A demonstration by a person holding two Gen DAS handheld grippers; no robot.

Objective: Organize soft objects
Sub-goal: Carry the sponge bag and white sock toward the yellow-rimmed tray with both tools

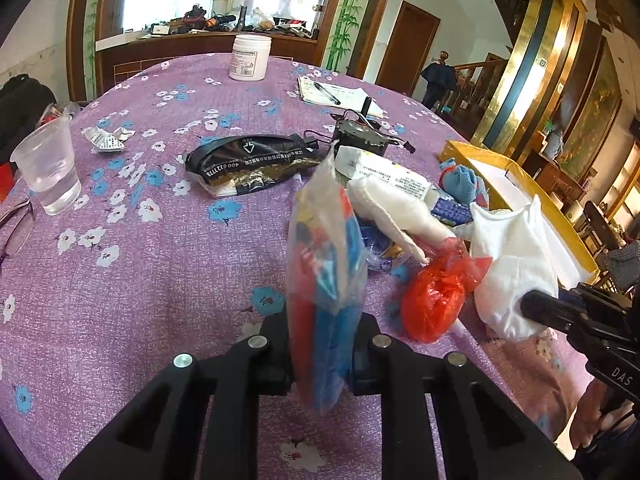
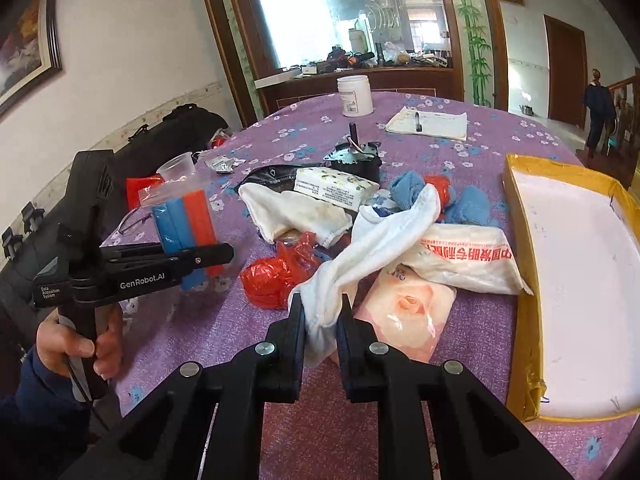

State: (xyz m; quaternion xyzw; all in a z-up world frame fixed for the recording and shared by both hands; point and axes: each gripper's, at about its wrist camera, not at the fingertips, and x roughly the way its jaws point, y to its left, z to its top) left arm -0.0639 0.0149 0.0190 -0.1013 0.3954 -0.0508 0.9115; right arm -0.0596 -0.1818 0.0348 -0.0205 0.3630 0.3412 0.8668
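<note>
We count two grippers: the left gripper [image 2: 208, 258] and the right gripper [image 2: 320, 320]. We see one clear packet of red and blue strips [image 1: 326, 276], one white sock [image 2: 360, 248], one red plastic bag [image 2: 276, 276], one white jar [image 2: 354, 95], one plastic cup [image 1: 50, 168], one pen [image 2: 417, 121] and one yellow-edged box [image 2: 520, 272].

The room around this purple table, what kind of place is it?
Most likely a dining room in a home: a round table under a flowered cloth, a wooden sideboard with an arched mirror, and a staircase beyond.
</note>
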